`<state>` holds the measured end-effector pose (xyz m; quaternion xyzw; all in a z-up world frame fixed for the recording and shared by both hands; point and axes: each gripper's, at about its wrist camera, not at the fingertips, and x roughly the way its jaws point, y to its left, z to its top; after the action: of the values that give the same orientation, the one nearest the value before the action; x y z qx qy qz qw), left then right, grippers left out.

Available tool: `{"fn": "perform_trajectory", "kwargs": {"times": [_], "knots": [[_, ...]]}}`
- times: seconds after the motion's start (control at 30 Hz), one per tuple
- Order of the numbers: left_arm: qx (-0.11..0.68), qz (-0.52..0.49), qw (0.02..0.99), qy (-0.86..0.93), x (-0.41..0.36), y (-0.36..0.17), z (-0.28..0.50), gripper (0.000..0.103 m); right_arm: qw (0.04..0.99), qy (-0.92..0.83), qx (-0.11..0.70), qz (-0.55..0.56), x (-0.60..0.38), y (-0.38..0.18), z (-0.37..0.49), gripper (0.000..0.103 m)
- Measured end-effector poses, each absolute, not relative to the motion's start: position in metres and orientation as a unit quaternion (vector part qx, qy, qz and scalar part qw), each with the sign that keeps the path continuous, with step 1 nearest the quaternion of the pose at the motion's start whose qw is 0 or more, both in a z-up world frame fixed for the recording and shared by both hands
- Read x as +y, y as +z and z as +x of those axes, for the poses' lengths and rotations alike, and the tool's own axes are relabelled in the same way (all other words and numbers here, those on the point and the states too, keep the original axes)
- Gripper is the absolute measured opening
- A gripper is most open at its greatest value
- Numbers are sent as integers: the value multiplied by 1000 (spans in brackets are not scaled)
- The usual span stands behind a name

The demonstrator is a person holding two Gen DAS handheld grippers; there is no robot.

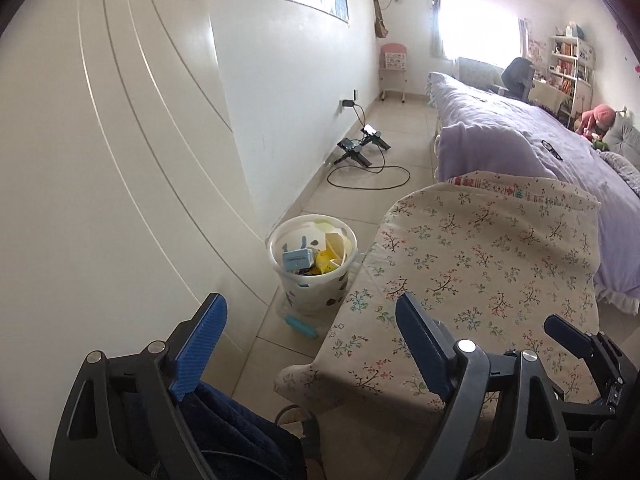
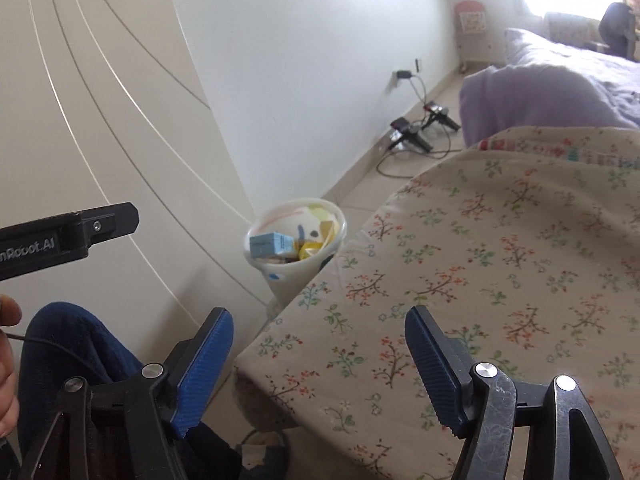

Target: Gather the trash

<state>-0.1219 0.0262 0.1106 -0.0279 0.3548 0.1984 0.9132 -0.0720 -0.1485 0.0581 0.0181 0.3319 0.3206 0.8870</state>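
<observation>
Blue ribbed pads line both fingers of the left gripper [image 1: 310, 344], whose jaws stand wide apart with nothing between them; no pad touches anything. The landmark here is the waste bin [image 1: 313, 264], a white patterned bucket standing on the tiled floor [image 1: 372, 148]. It holds the collected trash: a light blue carton [image 1: 298, 258] lies on top, with yellow wrappers [image 1: 326, 262] to its right.

Left of the bin stands a cream cabinet door [image 1: 120, 160], its lower edge meeting the floor just beside the bin. A small blue object [image 1: 300, 324] lies on the tiles in front of the bin. Right of the bin, a floral-cloth surface [image 1: 480, 280] begins; in the right wrist view its edge overlaps the bin's wall. Beyond the bin, a black cable [image 1: 368, 174] loops on the floor near the white wall [image 1: 288, 80], and a lilac bed [image 1: 540, 144] lies further right.

The right gripper [image 2: 320, 356] likewise has its jaws open and empty, poised above the near edge of the floral cloth, short of the bin. The floor strip between cabinet and cloth is narrow.
</observation>
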Motion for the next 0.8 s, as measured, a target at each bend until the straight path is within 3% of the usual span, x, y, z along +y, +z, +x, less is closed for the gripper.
{"fn": "perform_trajectory", "kwargs": {"times": [0.23,0.8], "knots": [[354,-24,913,203,17,113,-129,89,892,314,324,35,-159,65,-84,85],[368,-30,910,188,19,104,-121,89,895,312,317,24,-154,72,-83,88]]}}
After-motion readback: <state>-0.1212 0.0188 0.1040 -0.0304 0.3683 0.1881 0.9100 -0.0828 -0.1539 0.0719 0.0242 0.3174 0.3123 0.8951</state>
